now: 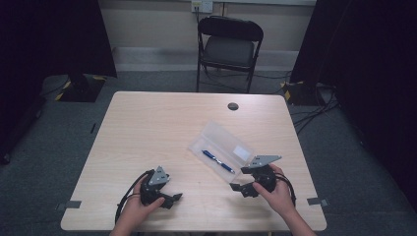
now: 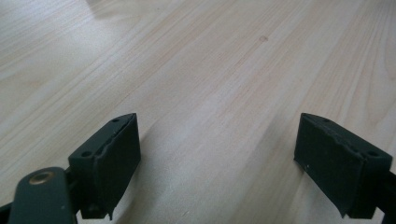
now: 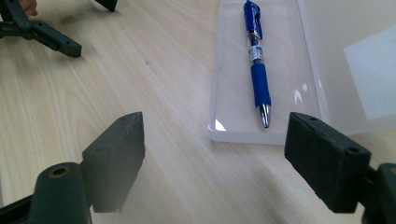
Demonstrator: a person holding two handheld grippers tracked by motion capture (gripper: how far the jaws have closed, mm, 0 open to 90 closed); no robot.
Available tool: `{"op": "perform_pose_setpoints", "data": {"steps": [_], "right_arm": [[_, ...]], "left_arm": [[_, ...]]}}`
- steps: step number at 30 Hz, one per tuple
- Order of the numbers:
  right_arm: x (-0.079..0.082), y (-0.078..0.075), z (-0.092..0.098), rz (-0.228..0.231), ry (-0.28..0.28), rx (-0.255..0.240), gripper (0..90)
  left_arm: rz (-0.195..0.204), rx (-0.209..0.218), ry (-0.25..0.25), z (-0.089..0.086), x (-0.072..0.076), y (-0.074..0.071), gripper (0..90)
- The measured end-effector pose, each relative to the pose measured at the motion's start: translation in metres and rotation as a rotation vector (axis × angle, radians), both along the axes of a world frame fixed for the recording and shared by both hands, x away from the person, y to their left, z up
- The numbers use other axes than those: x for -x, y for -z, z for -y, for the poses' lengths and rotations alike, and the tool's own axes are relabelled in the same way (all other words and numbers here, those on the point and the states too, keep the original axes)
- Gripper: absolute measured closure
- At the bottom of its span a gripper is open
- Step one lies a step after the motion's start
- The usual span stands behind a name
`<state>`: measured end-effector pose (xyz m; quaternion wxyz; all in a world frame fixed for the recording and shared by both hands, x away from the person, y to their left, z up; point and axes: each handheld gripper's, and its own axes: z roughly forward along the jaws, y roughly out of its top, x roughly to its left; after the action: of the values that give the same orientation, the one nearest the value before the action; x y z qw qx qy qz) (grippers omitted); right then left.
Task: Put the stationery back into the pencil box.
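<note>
One worktop (image 1: 147, 128) carries the things. On it lies one clear plastic case (image 1: 223, 147), open in two halves, with one blue pen (image 1: 218, 161) inside and one white label (image 1: 241, 152) on its lid. Two grippers rest on the wood: the left gripper (image 1: 169, 199) and the right gripper (image 1: 244, 189), each with two fingers. One folding chair (image 1: 229, 46) stands beyond.

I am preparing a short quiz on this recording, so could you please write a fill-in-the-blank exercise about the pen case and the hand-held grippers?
1. The blue pen lies inside the clear plastic ____.
2. The case's lid is ____.
3. The jaws of the right hand-held gripper are ____.
4. The left hand-held gripper hovers over bare ____.

Missing words: case; open; open; table
</note>
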<state>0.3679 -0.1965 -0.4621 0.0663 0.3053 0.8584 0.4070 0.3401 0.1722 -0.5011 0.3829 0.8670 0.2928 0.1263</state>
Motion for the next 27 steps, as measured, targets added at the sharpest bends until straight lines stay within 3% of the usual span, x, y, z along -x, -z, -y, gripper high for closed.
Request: {"op": "perform_pose_setpoints", "data": {"steps": [27], "right_arm": [[0.005,0.007,0.039,-0.002,0.026,-0.021,20.7]], "left_arm": [[-0.002,-0.001,0.002,0.0,0.0,0.0,14.0]]}}
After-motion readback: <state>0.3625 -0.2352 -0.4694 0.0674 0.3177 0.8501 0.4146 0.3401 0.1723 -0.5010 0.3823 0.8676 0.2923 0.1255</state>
